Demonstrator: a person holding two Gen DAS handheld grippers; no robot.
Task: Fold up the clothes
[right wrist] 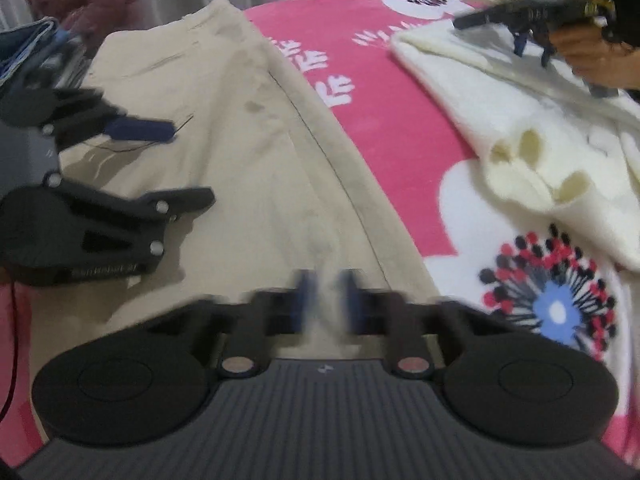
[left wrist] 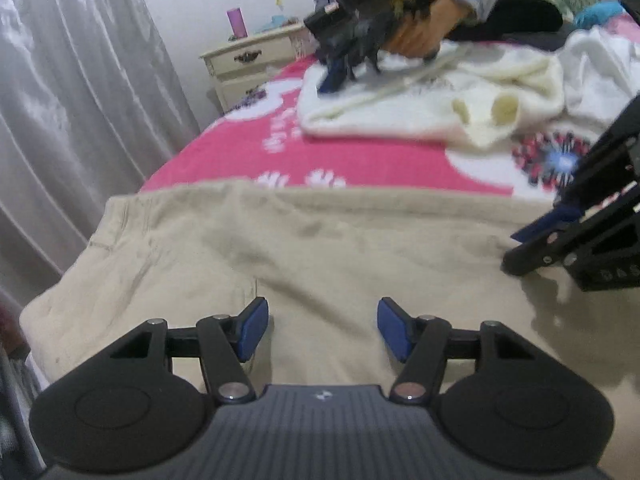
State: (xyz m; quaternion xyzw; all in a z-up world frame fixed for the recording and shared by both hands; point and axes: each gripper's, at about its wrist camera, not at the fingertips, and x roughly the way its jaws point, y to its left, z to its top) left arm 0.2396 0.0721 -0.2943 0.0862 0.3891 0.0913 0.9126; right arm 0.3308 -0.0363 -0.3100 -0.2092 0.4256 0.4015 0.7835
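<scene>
Beige trousers [left wrist: 320, 248] lie spread flat across the near part of the bed. My left gripper [left wrist: 324, 330] hovers low over them, open, with only flat cloth showing between its blue pads [left wrist: 256, 332]. In the right wrist view it [right wrist: 172, 164] stands at the left, jaws apart. My right gripper [right wrist: 326, 312] is blurred; its pads sit close together with a ridge of the beige trousers [right wrist: 248, 152] pinched between them. From the left wrist view, my right gripper [left wrist: 520, 248] rests on the cloth at the right edge.
A pink flowered bedspread [left wrist: 340, 152] covers the bed. On a cream knitted garment [left wrist: 420, 96] farther back, another person's hand [left wrist: 416, 32] holds a black gripper [left wrist: 348, 40]. More white cloth [left wrist: 600, 68] lies at the right. A cream nightstand [left wrist: 248, 64] and a curtain [left wrist: 80, 100] are on the left.
</scene>
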